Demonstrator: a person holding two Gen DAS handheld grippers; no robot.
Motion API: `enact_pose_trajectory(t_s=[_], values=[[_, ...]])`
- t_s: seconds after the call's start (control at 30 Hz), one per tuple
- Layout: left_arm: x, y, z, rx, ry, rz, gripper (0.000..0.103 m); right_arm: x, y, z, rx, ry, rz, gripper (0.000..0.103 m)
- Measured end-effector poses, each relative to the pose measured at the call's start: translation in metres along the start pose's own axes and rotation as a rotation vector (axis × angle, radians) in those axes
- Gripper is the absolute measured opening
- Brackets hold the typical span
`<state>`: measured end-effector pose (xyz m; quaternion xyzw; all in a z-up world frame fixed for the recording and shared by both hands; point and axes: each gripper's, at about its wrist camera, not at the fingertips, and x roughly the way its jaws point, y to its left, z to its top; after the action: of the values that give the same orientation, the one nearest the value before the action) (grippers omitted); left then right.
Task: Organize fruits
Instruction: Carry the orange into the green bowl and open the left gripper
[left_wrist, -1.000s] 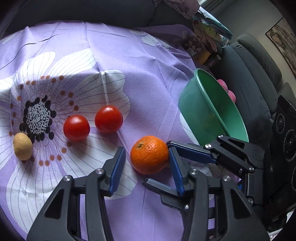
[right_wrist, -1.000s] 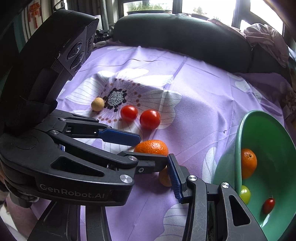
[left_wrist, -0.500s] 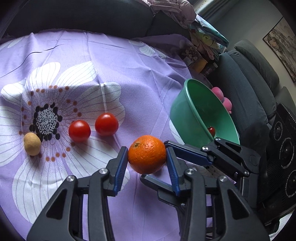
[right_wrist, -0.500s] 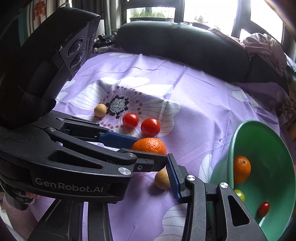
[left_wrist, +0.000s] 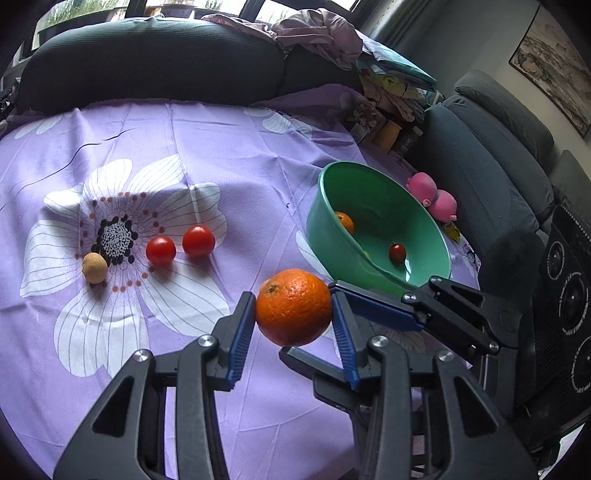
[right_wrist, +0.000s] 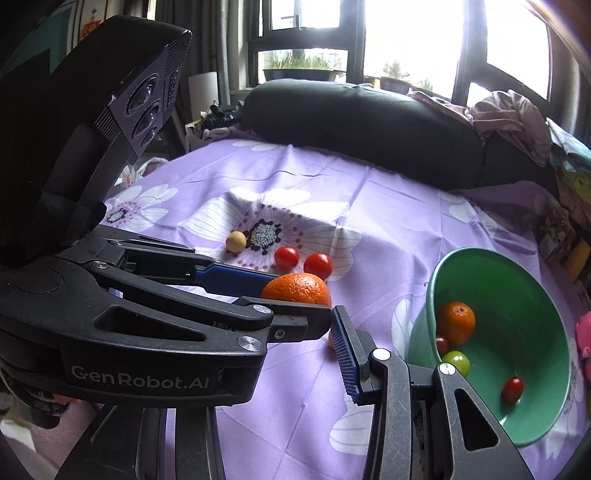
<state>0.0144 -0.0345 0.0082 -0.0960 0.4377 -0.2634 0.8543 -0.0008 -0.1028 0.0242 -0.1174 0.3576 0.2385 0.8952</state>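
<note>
An orange (left_wrist: 293, 306) hangs above the purple flowered cloth (left_wrist: 221, 147), with my left gripper (left_wrist: 291, 306) shut on its sides. My right gripper (left_wrist: 308, 317) reaches in from the right; its blue pad lies against the orange's upper right and its other fingertip sits under the fruit. In the right wrist view the left gripper (right_wrist: 301, 295) hides most of this, and only one right finger (right_wrist: 343, 354) shows. The tilted green bowl (left_wrist: 332, 251) holds a small orange (left_wrist: 343, 221), a cherry tomato (left_wrist: 397, 253) and a green fruit (right_wrist: 456, 362). Two tomatoes (left_wrist: 160, 250) and a tan fruit (left_wrist: 95, 267) lie on the cloth.
A second tan fruit (right_wrist: 331, 341) peeks out under the grippers. A dark sofa cushion (left_wrist: 147, 74) borders the cloth at the back, with piled clothes (left_wrist: 314, 33) at its right. A pink toy (left_wrist: 432, 195) and a grey armchair (left_wrist: 498, 166) sit beyond the bowl.
Both grippers have risen together and the orange has left the cloth with them. The tan fruit beside the right finger stayed down and is now mostly hidden.
</note>
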Motion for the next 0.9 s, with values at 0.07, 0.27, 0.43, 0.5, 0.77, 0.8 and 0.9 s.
enact_pose_trajectory(t_s=[0.07,0.27,0.43,0.5,0.77,0.8,0.9], values=[[-0.004,-0.008,-0.001,0.024,-0.01,0.012,0.041,-0.008,0.0,-0.002,-0.004,-0.015,-0.005,0.043],[-0.006,-0.03,0.005,0.075,-0.029,0.01,0.041,-0.032,-0.007,-0.006,0.005,-0.065,-0.033,0.043],[0.001,-0.049,0.015,0.116,-0.031,-0.017,0.041,-0.04,-0.018,-0.006,0.021,-0.088,-0.06,0.043],[0.006,-0.057,0.019,0.136,-0.031,-0.029,0.041,-0.045,-0.024,-0.007,0.034,-0.099,-0.08,0.043],[0.029,-0.086,0.038,0.213,-0.017,-0.075,0.041,-0.058,-0.059,-0.011,0.101,-0.136,-0.158,0.043],[0.031,-0.09,0.04,0.222,-0.014,-0.079,0.041,-0.058,-0.059,-0.011,0.101,-0.136,-0.158,0.043],[0.041,-0.098,0.044,0.245,-0.001,-0.084,0.041,-0.059,-0.071,-0.013,0.123,-0.139,-0.177,0.043]])
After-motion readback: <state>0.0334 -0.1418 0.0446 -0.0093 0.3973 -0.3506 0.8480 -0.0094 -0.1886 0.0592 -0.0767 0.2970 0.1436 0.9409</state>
